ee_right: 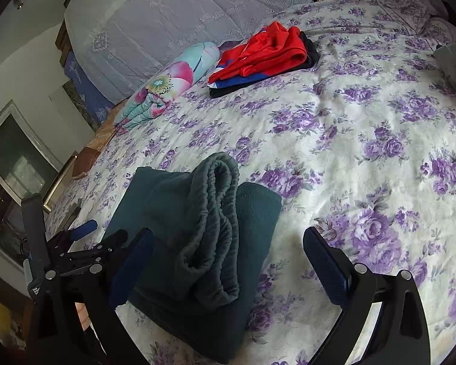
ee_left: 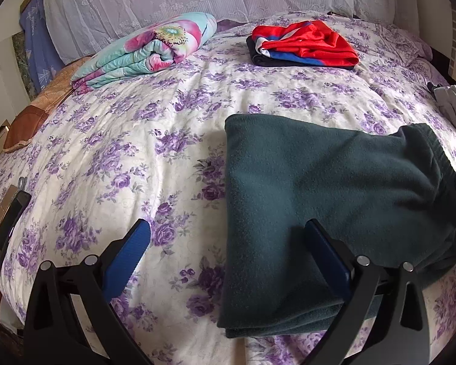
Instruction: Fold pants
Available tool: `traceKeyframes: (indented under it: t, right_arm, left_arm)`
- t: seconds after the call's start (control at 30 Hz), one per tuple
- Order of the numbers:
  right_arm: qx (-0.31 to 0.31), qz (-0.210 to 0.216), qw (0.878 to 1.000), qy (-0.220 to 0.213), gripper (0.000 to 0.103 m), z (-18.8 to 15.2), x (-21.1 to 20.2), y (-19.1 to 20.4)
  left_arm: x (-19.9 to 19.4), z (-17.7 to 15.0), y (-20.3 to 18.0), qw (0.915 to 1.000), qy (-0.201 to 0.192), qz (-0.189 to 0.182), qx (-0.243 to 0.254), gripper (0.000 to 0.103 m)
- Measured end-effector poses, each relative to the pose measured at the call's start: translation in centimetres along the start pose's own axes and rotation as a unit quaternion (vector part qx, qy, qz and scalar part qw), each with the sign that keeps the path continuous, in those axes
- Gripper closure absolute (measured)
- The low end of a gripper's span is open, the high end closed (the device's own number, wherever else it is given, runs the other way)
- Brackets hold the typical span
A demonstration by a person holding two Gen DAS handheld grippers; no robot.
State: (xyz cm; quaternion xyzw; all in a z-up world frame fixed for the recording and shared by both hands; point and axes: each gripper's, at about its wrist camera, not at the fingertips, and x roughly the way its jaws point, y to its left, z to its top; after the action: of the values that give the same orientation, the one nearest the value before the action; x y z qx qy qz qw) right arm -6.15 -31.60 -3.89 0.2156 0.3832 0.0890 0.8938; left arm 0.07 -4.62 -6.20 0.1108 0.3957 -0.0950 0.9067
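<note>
At the bottom of each frame we hold the left gripper (ee_left: 228,237) and right gripper (ee_right: 228,240) with fingers spread apart and empty, free to press or square edges. Just beyond, the green pants (ee_left: 328,210) lie folded on the bed (ee_left: 143,140), waistband on top. Farther back, upper centre, red clothes (ee_left: 304,44) sit folded, apparently set aside.

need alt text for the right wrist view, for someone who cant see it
Folded dark green pants lie on a purple-floral bedspread, waistband on top, in front of the open right gripper, which holds nothing. Farther back lie a rolled floral blanket and red and blue clothes.
</note>
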Motion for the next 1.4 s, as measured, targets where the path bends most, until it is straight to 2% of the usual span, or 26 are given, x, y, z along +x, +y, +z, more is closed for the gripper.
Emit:
traceKeyframes:
  t: [0.37,0.5,0.6,0.77,0.87,0.9,0.97,1.0,1.03,1.1,1.13,1.17,1.2,1.23,1.27,1.33,1.4]
  right_arm:
    - [0.007,-0.003,1.000,0.016,0.004,-0.6,1.1,-0.5]
    - [-0.008,-0.013,1.000,0.020,0.004,-0.7,1.3,0.0]
    - [0.002,0.009,1.000,0.023,0.004,-0.2,1.2,-0.3]
    - [0.035,0.025,0.999,0.021,0.004,0.6,1.2,-1.9]
    - [0.044,0.039,0.998,0.019,0.004,0.9,1.6,-2.1]
    - [0.040,0.043,0.998,0.017,0.005,1.0,1.8,-1.9]
    - [0.028,0.045,0.998,0.018,0.019,1.1,2.6,-1.6]
    - [0.026,0.040,0.999,0.021,0.036,1.2,3.0,-1.5]
    - [0.027,0.037,0.999,0.022,0.046,1.2,3.3,-1.6]
    - [0.032,0.049,0.998,0.021,0.059,1.2,3.5,-1.8]
    - [0.032,0.056,0.998,0.021,0.065,1.1,3.4,-1.8]
    - [0.027,0.057,0.998,0.017,0.067,1.1,3.3,-1.6]
    - [0.018,0.054,0.998,0.015,0.070,1.1,3.2,-1.3]
    - [0.005,0.049,0.999,0.011,0.071,1.2,2.9,-0.8]
    - [-0.007,0.046,0.999,0.006,0.072,1.5,2.5,-0.3]
    - [-0.028,0.047,0.999,-0.004,0.073,2.5,1.9,0.5]
    - [-0.044,0.047,0.998,-0.015,0.073,4.3,1.3,1.3]
  left_arm:
    - [0.9,-0.6,0.1,0.9995,0.014,-0.023,-0.016,0.004]
    - [1.7,-1.0,1.4,0.9955,0.037,-0.066,-0.058,0.004]
    - [1.9,-1.4,2.6,0.9893,0.051,-0.106,-0.086,0.004]
    - [1.2,-2.0,2.5,0.9894,0.037,-0.124,-0.066,0.005]
    - [1.5,-1.6,2.7,0.9871,0.042,-0.138,-0.069,0.005]
    - [1.8,-1.3,2.8,0.9856,0.046,-0.145,-0.073,0.005]
    - [2.2,-0.7,2.7,0.9832,0.054,-0.156,-0.079,0.005]
    - [2.3,-0.5,2.5,0.9816,0.056,-0.164,-0.079,0.005]
    - [2.4,-0.2,2.2,0.9798,0.059,-0.174,-0.078,0.005]
    - [2.5,0.2,1.4,0.9787,0.061,-0.182,-0.072,0.006]
    - [2.5,0.4,1.0,0.9798,0.058,-0.180,-0.066,0.013]
    - [2.5,0.6,0.4,0.9814,0.055,-0.175,-0.056,0.028]
    - [2.4,1.0,-0.2,0.9830,0.052,-0.171,-0.041,0.034]
    - [2.3,1.4,-0.6,0.9857,0.044,-0.160,-0.030,0.044]
    - [2.0,1.9,-0.9,0.9880,0.035,-0.149,-0.020,0.061]
    - [1.4,3.1,-1.2,0.9907,0.021,-0.134,-0.001,0.079]
    - [0.9,5.1,-1.2,0.9898,0.010,-0.142,0.003,0.084]
